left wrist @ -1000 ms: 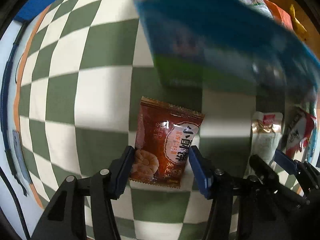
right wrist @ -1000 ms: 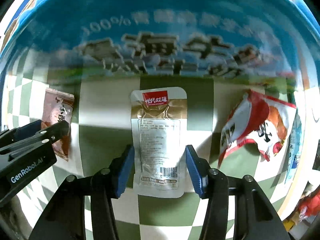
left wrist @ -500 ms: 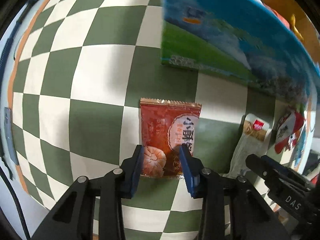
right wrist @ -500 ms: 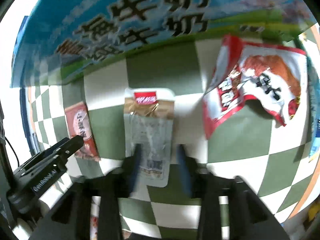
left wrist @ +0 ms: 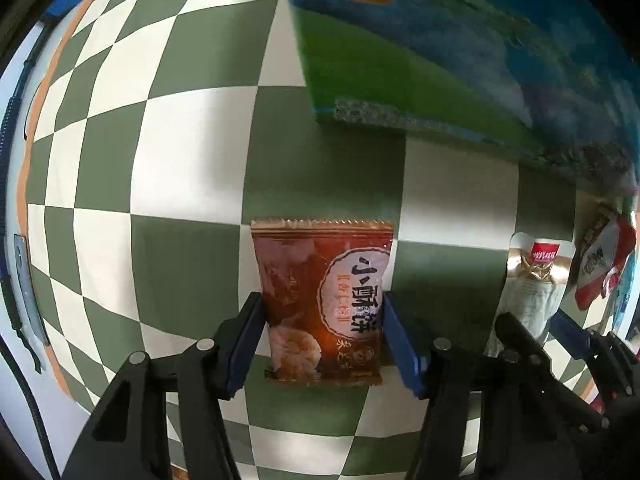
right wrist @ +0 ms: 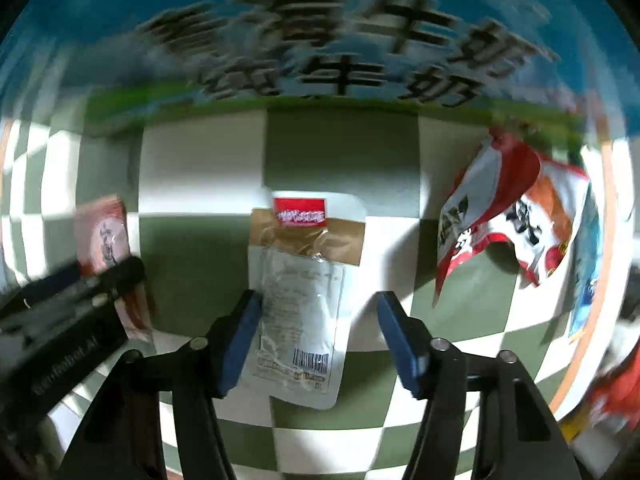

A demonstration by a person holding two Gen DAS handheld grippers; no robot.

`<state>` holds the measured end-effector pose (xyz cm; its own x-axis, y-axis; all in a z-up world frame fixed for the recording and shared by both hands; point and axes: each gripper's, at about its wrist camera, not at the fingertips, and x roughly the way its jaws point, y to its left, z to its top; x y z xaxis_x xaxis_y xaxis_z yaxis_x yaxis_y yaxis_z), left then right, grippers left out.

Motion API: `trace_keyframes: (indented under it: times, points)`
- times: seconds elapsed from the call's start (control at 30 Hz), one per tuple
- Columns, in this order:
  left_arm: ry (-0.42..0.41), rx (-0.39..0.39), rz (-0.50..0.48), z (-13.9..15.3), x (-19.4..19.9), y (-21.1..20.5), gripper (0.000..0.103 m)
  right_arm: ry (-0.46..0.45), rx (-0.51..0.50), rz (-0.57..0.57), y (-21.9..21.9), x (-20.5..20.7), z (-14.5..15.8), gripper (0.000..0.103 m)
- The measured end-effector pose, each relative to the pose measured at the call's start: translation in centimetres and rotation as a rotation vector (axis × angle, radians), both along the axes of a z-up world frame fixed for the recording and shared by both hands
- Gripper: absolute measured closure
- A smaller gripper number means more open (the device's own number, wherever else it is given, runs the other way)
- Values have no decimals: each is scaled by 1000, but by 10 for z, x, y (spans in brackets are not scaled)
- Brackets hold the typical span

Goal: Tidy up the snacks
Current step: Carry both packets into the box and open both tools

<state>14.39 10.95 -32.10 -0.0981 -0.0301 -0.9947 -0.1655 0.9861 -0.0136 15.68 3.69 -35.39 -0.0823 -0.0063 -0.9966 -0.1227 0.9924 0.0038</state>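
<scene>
A red-brown cookie packet (left wrist: 322, 300) lies flat on the green and white checked cloth (left wrist: 188, 152). My left gripper (left wrist: 322, 320) is open, its blue pads either side of the packet's lower half. A white and gold sealed pouch (right wrist: 302, 300) with a red label lies on the cloth. My right gripper (right wrist: 318, 320) is open around it, the left pad touching its edge, the right pad apart. The pouch also shows in the left wrist view (left wrist: 530, 280), and the cookie packet in the right wrist view (right wrist: 106, 240).
A large blue and green milk carton box (right wrist: 312, 40) stands just beyond both packets and also shows in the left wrist view (left wrist: 460, 52). A red and white crumpled snack bag (right wrist: 508, 216) lies to the right. More packets sit at the far right edge (right wrist: 612, 396).
Both grippers have widened again after narrowing half a second ago. Both views have shifted, and the packets sit between the pads as before.
</scene>
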Motion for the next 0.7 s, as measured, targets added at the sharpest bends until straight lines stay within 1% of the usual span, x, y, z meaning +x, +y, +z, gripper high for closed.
trace_keyframes:
  times: [0.13,0.17,0.2,0.23,0.3,0.37,0.4,0.5,0.53,0.63,0.7]
  points:
    - [5,-1,7,2,-12,0,47,-6,21,20,-3,-7,2,57]
    - [7,-4,6,-1,-4,3,47,-10,27,15,-21,-13,6,57]
    - [9,-8,8,0,-3,4,47,-11,36,6,-27,-14,7,57]
    - [9,-11,10,-1,9,0,47,-10,48,-4,-48,-14,8,57]
    - [6,-21,14,-1,6,2,47,-5,69,-24,-60,-18,9,57]
    - [-5,-30,15,6,1,4,47,-7,84,-35,-74,-21,11,57]
    - [-8,-38,14,8,5,6,47,-9,95,-39,-79,-24,14,57]
    - [-35,-61,7,23,6,16,47,-17,128,-54,-94,-25,23,57]
    - [-47,-68,1,31,6,16,47,-19,143,-58,-109,-26,28,57]
    - [-81,-90,-15,51,6,14,47,-40,182,-68,-125,-30,48,57]
    - [-108,-110,-27,70,9,9,47,-58,208,-69,-134,-31,64,57]
